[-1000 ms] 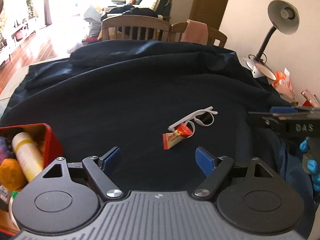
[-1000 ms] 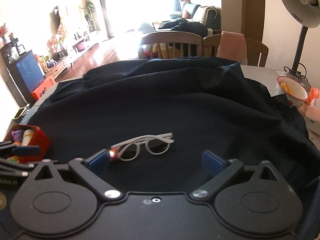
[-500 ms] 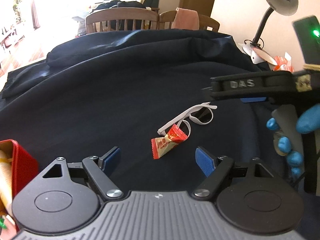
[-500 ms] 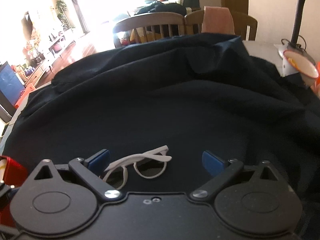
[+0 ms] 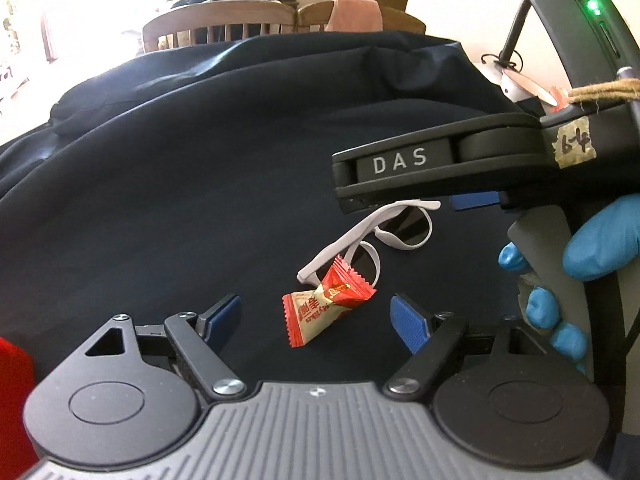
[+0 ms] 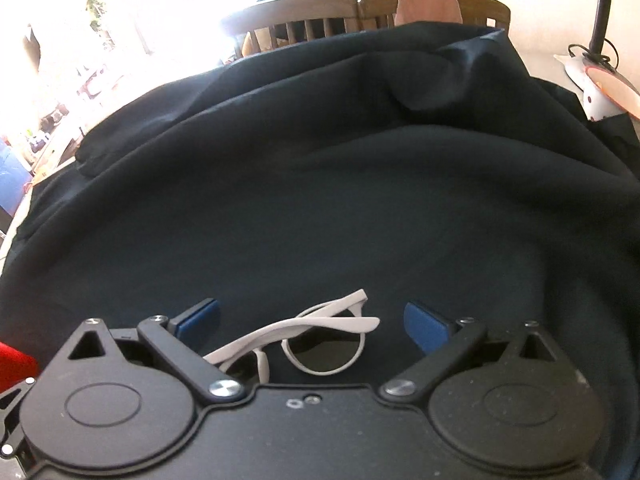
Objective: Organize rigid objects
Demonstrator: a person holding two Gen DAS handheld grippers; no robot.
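Observation:
White-framed sunglasses (image 5: 380, 236) lie folded on the dark cloth (image 5: 180, 184). A red and cream candy wrapper (image 5: 324, 308) lies against their near end. My left gripper (image 5: 316, 316) is open, with the candy between its blue pads just ahead. My right gripper (image 6: 312, 320) is open and low over the sunglasses (image 6: 320, 340), which sit between its pads. In the left wrist view the right gripper's black body (image 5: 460, 164) hangs over the far lens.
A red bin (image 5: 14, 392) shows at the left edge of the left wrist view, and also in the right wrist view (image 6: 16, 364). Wooden chairs (image 6: 304, 20) stand behind the table. A desk lamp (image 6: 600, 64) stands at the far right.
Both grippers have moved forward. The right gripper has come down over the sunglasses, which now lie between its pads. The candy is now between the left pads. The red bin has slid out left.

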